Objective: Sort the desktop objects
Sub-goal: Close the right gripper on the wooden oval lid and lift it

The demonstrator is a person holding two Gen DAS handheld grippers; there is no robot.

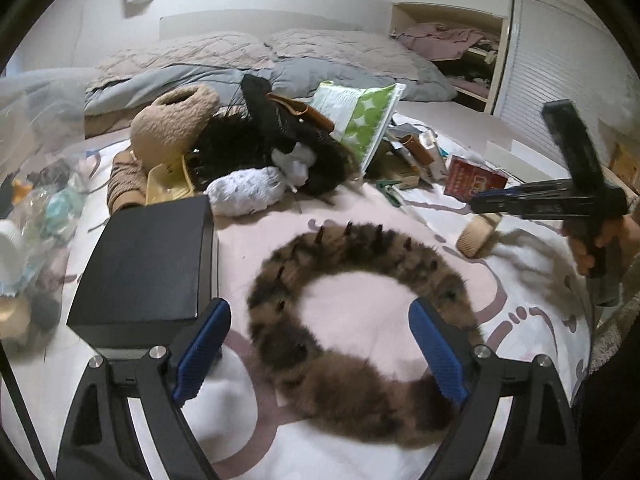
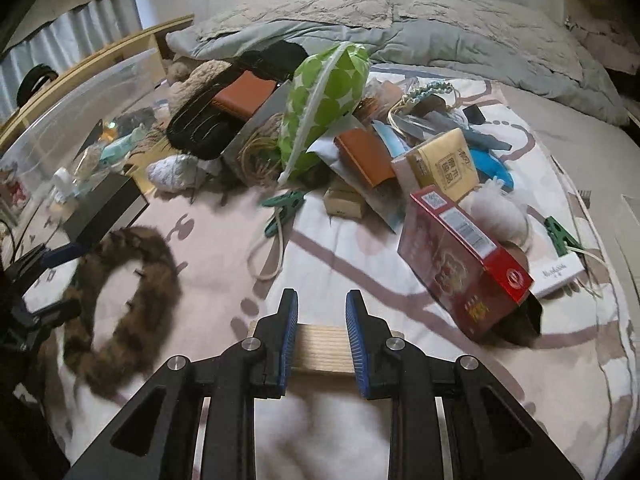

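Observation:
A brown furry ring-shaped headband [image 1: 360,320] lies on the pink blanket; it also shows in the right wrist view [image 2: 128,304]. My left gripper [image 1: 320,340] is open, its blue pads on either side of the ring, just above it. My right gripper [image 2: 322,340] has its jaws closed on a pale wooden block [image 2: 322,350] and holds it above the blanket. From the left wrist view the right gripper [image 1: 484,206] is at the right with the wooden block [image 1: 478,234] under its tips.
A black box [image 1: 148,264] sits left of the ring. A clutter pile lies beyond: green dotted pouch [image 2: 324,108], red carton [image 2: 460,264], yellow box [image 2: 444,164], green clothespins [image 2: 282,210], tan hat [image 1: 172,120]. A clear plastic bin [image 2: 68,128] stands at the left.

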